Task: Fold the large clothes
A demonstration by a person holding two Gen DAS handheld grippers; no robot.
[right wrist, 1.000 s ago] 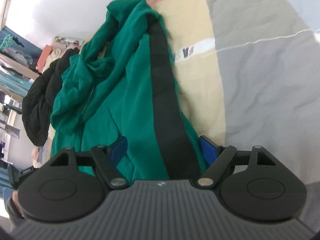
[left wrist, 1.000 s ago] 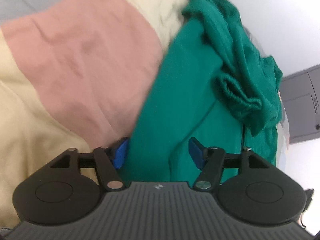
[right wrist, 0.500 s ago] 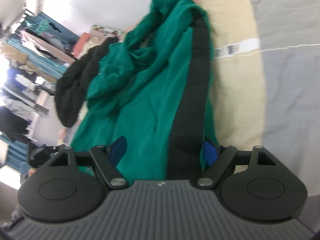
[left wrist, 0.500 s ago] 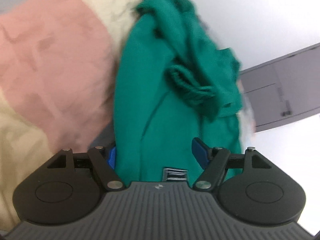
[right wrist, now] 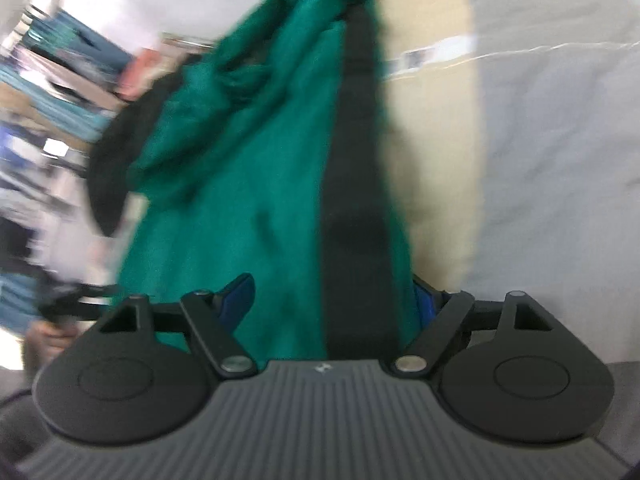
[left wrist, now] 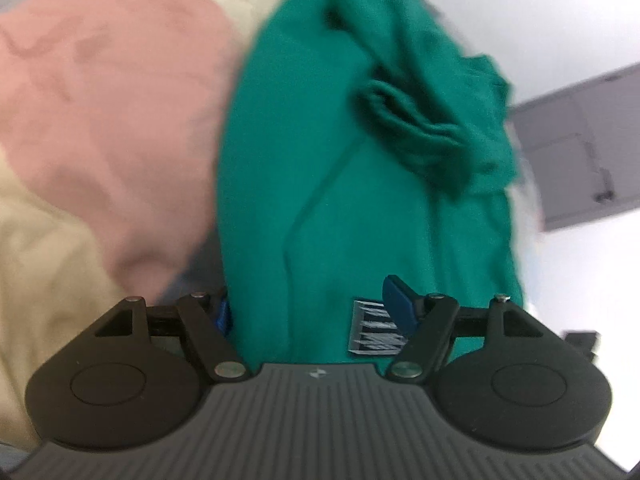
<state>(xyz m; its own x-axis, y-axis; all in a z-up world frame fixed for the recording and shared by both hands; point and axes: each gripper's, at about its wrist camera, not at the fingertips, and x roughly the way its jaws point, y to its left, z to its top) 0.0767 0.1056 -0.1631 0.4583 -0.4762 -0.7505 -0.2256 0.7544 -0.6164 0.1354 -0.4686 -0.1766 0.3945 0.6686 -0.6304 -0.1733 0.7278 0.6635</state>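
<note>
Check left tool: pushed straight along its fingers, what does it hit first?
Most likely the green garment, which already fills the gap of the left tool. Depth is unclear in the blur.

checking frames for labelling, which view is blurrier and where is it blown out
Right wrist view: heaviest motion blur, with the shelves at the left edge smeared into streaks and the green garment soft; the wall at top left is washed out white. Left wrist view: milder blur on the garment's folds and the pink bedding; the wall at right is overexposed. Both bend straight lines, fisheye.
</note>
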